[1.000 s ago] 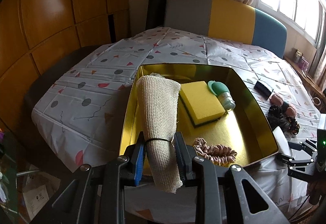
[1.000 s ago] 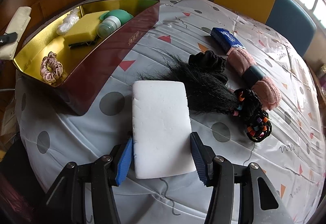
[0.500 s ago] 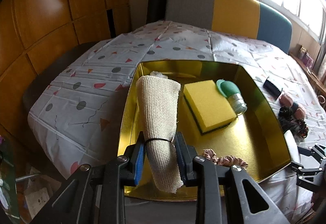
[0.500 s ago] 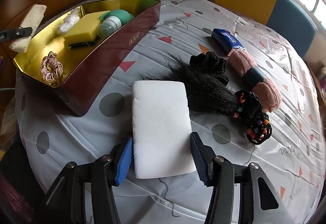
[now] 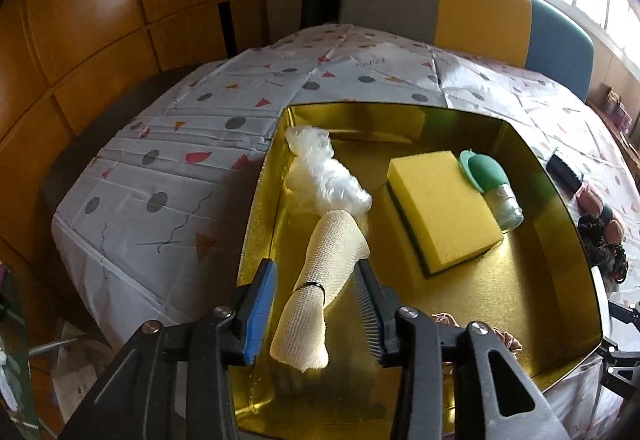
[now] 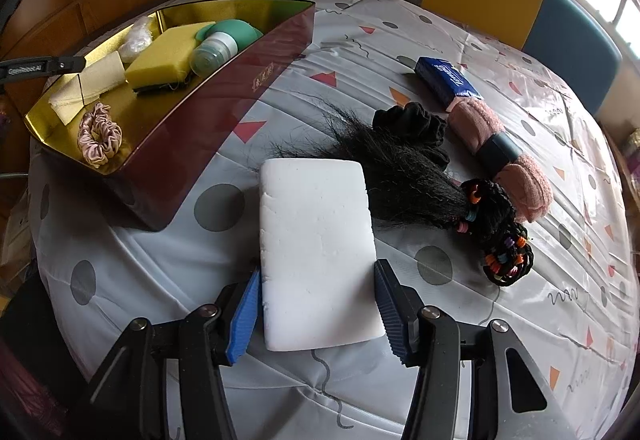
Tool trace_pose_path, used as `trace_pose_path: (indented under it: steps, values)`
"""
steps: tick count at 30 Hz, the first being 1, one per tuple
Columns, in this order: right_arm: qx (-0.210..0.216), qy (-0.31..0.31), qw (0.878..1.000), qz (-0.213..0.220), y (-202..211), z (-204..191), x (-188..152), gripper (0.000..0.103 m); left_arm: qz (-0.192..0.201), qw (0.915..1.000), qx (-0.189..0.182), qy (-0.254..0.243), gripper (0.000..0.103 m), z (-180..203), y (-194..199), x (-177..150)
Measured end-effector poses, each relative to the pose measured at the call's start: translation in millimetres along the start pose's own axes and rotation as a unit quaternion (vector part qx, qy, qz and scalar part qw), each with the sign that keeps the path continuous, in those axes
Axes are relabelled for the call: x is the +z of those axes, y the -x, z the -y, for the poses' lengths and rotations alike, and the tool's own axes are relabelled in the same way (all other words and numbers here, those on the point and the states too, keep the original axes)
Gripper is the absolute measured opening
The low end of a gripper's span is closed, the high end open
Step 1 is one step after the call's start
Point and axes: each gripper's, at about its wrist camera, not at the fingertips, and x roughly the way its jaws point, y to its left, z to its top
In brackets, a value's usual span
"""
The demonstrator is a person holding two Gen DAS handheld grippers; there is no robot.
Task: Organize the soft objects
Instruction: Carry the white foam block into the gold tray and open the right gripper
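Observation:
My left gripper [image 5: 314, 304] hangs over the near left part of the gold tray [image 5: 560, 320] and its jaws are opening. A rolled cream mesh cloth [image 5: 328, 264], tied with a black band, lies between them on the tray floor, with a gap at the left pad. The tray also holds a yellow sponge [image 5: 440, 212], a green bottle [image 5: 490, 180], a crumpled clear bag [image 5: 324, 176] and a pink scrunchie [image 6: 98, 138]. My right gripper [image 6: 316, 308] is shut on a white sponge [image 6: 316, 248] that rests on the tablecloth beside the tray's maroon wall [image 6: 208, 120].
To the right of the white sponge lie a black hairpiece [image 6: 400, 176], a black scrunchie [image 6: 412, 124], a pink rolled towel [image 6: 516, 176], a blue tissue pack [image 6: 446, 76] and a bunch of coloured hair ties [image 6: 508, 260]. A bench stands behind the table.
My left gripper moved forward and down over the tray, then its jaws spread and the cloth roll dropped onto the tray floor. The right gripper and white sponge kept still.

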Motion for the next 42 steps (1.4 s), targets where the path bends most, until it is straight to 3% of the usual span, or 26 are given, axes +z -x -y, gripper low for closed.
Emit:
trace_pose_path:
  steps: [21, 34, 42]
  values:
    - [-0.003, -0.004, 1.000, 0.003, 0, 0, -2, 0.055, 0.055, 0.9977, -0.040, 0.011, 0.042, 11, 81, -29]
    - [-0.007, -0.044, 0.999, -0.005, 4, 3, 3, 0.053, 0.056, 0.9972, -0.044, 0.023, 0.042, -5, 88, -41]
    - [0.012, -0.086, 0.995, 0.044, 37, 1, 19, 0.053, 0.055, 0.9970, -0.046, 0.030, 0.042, -13, 86, -45]
